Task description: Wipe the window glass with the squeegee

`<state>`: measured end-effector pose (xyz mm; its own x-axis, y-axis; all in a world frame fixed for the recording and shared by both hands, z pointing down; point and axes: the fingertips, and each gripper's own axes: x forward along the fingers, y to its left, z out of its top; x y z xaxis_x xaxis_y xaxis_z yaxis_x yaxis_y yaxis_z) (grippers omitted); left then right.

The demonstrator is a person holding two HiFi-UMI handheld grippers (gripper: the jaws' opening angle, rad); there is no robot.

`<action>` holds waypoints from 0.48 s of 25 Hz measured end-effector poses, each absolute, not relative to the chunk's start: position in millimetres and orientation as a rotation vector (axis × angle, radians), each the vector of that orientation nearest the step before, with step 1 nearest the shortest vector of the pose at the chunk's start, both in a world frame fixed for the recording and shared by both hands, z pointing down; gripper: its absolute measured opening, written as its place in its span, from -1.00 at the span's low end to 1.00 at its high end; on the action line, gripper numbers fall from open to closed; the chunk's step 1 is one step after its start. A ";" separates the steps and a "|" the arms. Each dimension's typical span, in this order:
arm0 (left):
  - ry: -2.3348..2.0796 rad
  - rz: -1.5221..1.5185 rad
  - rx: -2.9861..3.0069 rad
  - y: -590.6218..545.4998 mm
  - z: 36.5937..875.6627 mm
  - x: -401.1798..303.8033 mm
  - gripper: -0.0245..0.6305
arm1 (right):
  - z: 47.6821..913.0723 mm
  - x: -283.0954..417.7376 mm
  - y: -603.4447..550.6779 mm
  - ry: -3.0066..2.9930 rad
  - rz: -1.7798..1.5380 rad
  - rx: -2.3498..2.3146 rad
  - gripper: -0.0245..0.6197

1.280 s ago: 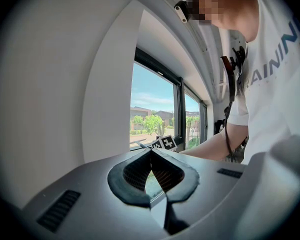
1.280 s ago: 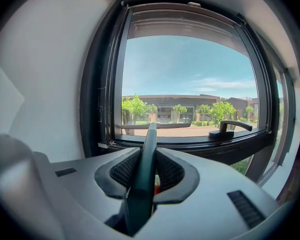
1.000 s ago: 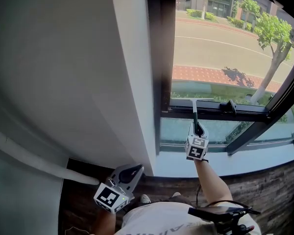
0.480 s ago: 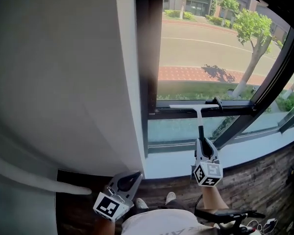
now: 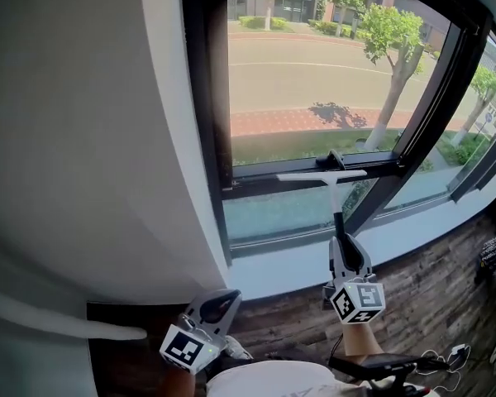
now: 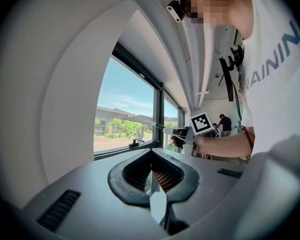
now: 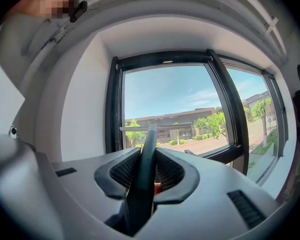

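Observation:
The squeegee has a white blade [image 5: 321, 174] and a dark handle [image 5: 337, 222]. Its blade lies level with the lower window frame [image 5: 256, 180], below the big pane of window glass [image 5: 314, 73]. My right gripper [image 5: 344, 242] is shut on the handle from below. In the right gripper view the handle [image 7: 142, 174] runs up between the pads to the blade [image 7: 152, 128] in front of the glass [image 7: 175, 104]. My left gripper [image 5: 223, 303] hangs low by the wall, shut with nothing in it [image 6: 152, 176]. The left gripper view shows the squeegee [image 6: 165, 130] off to the right.
A grey wall [image 5: 83, 139] stands left of the window. A black window handle [image 5: 336, 159] sits on the lower frame just behind the blade. A slanted dark mullion [image 5: 397, 164] runs on the right. Below are the pale sill [image 5: 281, 275], wooden floor [image 5: 446, 304] and a white pipe [image 5: 58, 325].
My right gripper has drawn back and down toward me with the squeegee, the blade staying about level with the lower frame. The view has swung to the right. The left gripper has barely moved.

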<state>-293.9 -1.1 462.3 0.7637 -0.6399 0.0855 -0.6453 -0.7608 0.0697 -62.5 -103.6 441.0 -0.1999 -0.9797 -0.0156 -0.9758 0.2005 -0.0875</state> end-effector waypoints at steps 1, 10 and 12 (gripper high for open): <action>-1.063 0.083 2.857 0.0 462.1 -290.6 -0.87 | 440.1 -56.1 -101.6 2.381 -0.086 -1.932 -0.61; -1.211 0.053 2.842 31.1 453.4 -167.7 -0.87 | 452.3 68.6 -62.8 2.420 -0.092 -1.833 -0.61; -1.228 0.040 2.845 44.8 450.4 -130.4 -0.87 | 450.8 106.5 -51.0 2.430 -0.108 -1.811 -0.61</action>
<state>-130.4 44.8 450.4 0.6858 -0.7267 0.0407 -0.7278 -0.6852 0.0294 106.5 -51.0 450.8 -0.2827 -0.9581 -0.0451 -0.9504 0.2862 -0.1220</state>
